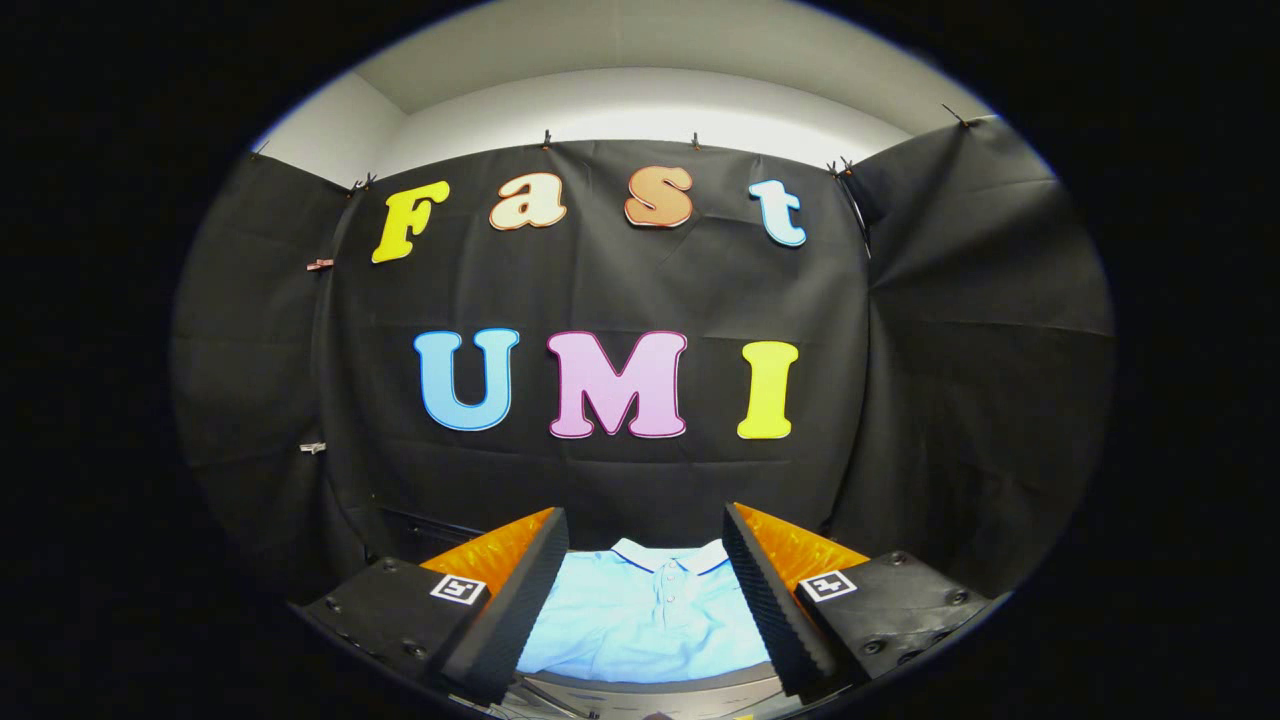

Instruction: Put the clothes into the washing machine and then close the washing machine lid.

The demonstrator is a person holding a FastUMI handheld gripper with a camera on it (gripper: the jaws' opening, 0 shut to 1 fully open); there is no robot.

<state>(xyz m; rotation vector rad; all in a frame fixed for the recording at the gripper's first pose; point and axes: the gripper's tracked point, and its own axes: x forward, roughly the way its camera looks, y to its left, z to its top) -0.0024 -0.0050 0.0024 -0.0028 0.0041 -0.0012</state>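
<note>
Pale blue shirt (645,610) spread flat just ahead, collar pointing away (buttons centred); gripper (645,590) wide apart, grasping nothing.

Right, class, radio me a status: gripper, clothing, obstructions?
Gripper open, fingers apart. Light blue collared polo shirt lying flat between and below them, ungripped. Nothing visible in the way.

Shirt (645,615) lies between the spread hand-held gripper (645,590) fingers, wall beyond.

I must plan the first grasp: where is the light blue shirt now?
In the gripper view, the light blue shirt lies flat between the open gripper's fingers, its collar toward the black cloth wall.
</note>
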